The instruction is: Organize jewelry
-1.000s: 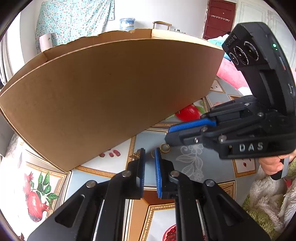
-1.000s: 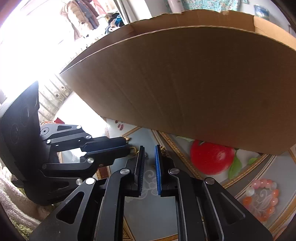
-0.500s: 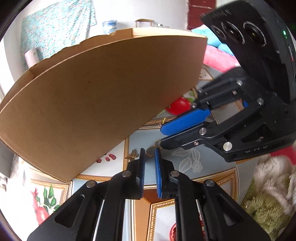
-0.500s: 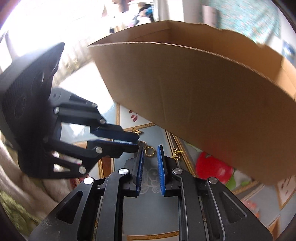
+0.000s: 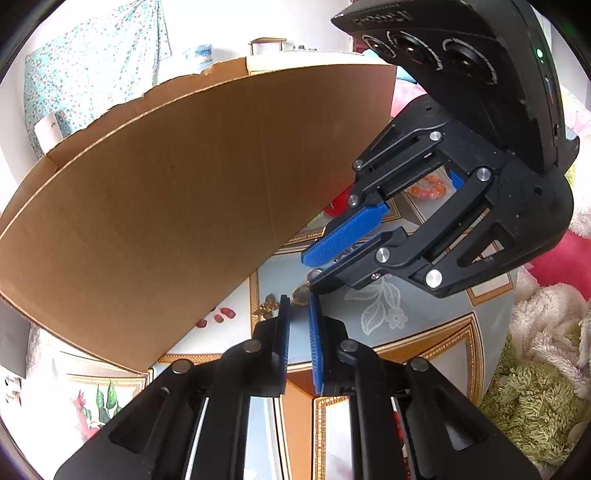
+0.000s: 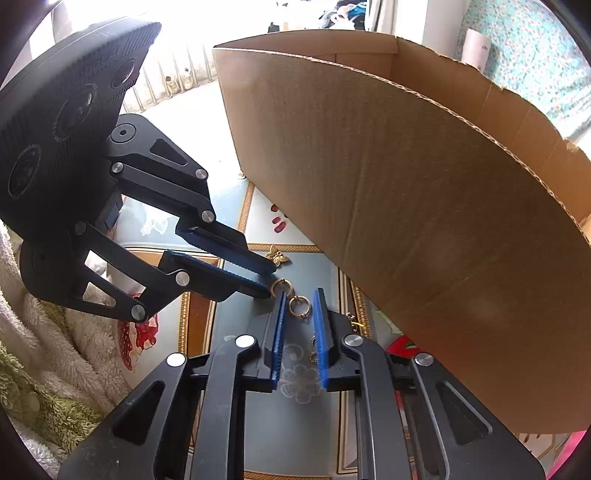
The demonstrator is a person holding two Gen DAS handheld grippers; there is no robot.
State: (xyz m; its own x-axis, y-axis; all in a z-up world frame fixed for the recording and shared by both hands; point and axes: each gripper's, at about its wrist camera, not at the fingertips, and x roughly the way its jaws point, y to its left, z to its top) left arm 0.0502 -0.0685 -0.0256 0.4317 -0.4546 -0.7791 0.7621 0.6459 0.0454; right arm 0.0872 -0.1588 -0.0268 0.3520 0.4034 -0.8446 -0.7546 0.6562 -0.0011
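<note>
Beside the cardboard box [image 6: 424,221], right gripper [image 6: 298,308] jaws slightly apart straddle a gold ring [image 6: 298,306]; left gripper [image 5: 297,306] jaws likewise parted, empty.

Around me I see a white wall [image 5: 221,26] with a flowered curtain [image 5: 92,66], and bright daylight through a window [image 6: 192,40].

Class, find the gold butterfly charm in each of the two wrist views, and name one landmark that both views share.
Left wrist view: the butterfly charm lies just left of the left gripper tips, near the cardboard box.
Right wrist view: the butterfly charm lies above centre, beside the upper finger of the left gripper.
Shared landmark: the cardboard box.
</note>
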